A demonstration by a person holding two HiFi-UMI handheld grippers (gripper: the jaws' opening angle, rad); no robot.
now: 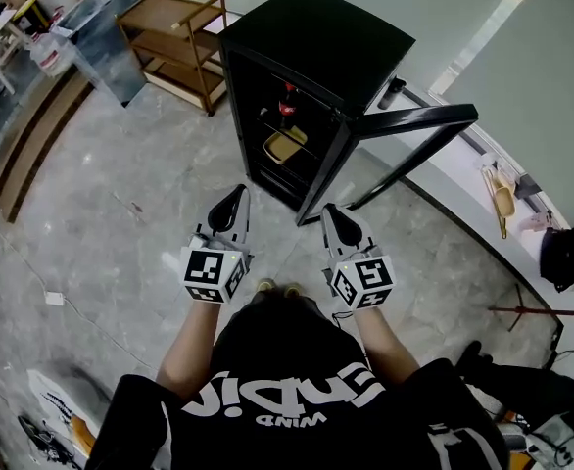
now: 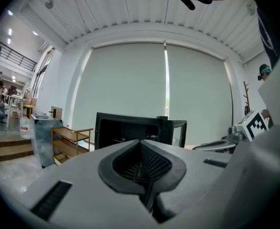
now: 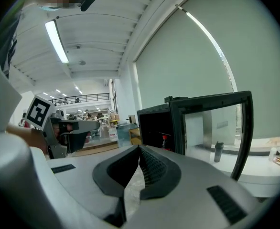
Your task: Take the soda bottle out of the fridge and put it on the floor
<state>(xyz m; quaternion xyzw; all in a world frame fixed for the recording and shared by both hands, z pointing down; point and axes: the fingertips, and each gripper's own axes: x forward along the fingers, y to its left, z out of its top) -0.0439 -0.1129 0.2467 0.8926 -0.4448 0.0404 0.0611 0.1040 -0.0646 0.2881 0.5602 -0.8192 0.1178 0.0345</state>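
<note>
Soda bottle (image 1: 287,100), red-capped, stands upright on a shelf inside the black fridge (image 1: 316,37), whose glass door (image 1: 414,119) hangs wide open on the right. On the shelf below it sits 1 tan container (image 1: 285,145); I can't make out what it holds. My left tongs (image 1: 237,194) and right tongs (image 1: 329,211) are both closed tip to tip on nothing, side by side above the grey floor (image 1: 120,233), well short of the fridge.
</note>
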